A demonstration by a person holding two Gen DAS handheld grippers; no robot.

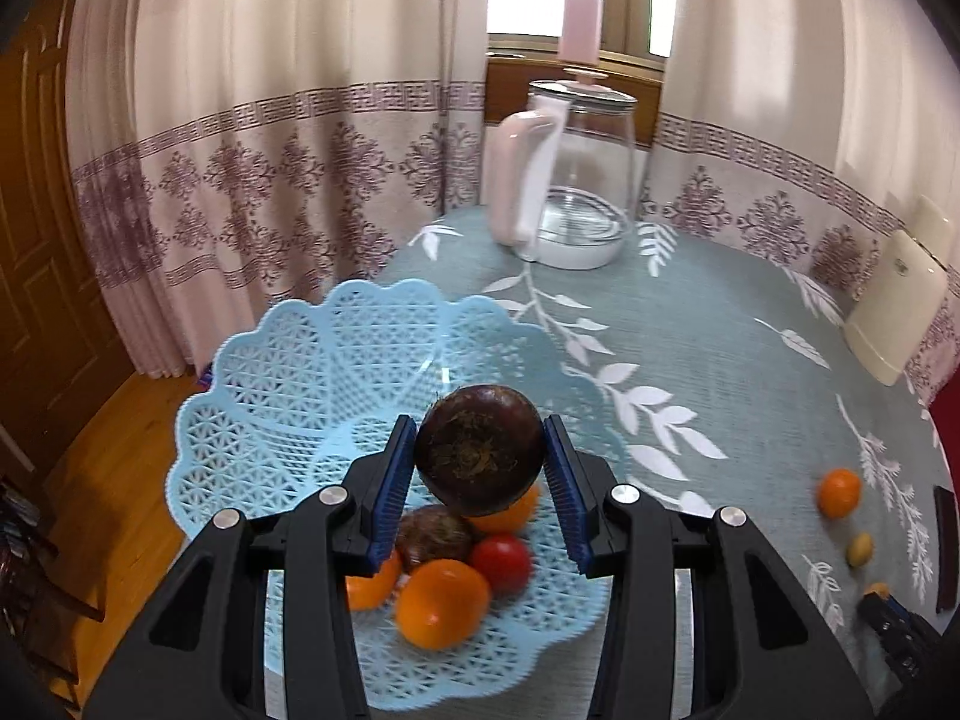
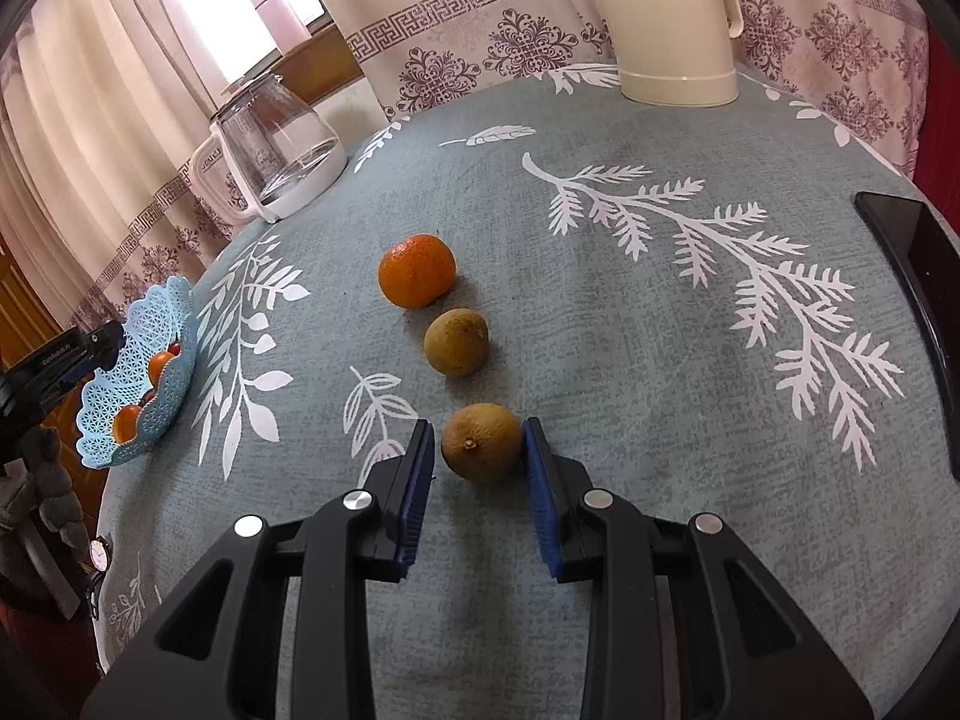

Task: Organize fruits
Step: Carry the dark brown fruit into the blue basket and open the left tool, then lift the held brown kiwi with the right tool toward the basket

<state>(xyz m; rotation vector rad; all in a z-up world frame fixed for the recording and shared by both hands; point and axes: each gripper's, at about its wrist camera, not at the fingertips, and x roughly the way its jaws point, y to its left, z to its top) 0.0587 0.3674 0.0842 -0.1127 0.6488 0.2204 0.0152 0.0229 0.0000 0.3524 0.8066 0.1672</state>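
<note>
My left gripper (image 1: 480, 426) is shut on a dark purple-brown round fruit (image 1: 474, 462) and holds it above the pale blue lattice basket (image 1: 288, 372). Lying in the basket are oranges (image 1: 441, 603), a red fruit (image 1: 501, 561) and another dark brown fruit (image 1: 435, 537). My right gripper (image 2: 480, 426) is open low over the tablecloth, its pads on either side of a brown-green round fruit (image 2: 482, 443); the right pad touches it and the left pad stands slightly off. Beyond it lie a second brown-green fruit (image 2: 456, 341) and an orange (image 2: 417, 270).
A glass kettle (image 2: 276, 144) with a white handle stands at the table's far edge, and a cream jug (image 2: 672, 18) at the back. A dark flat device (image 2: 918, 276) lies at the right edge. The basket (image 2: 174, 312) sits near the left table edge, with curtains behind.
</note>
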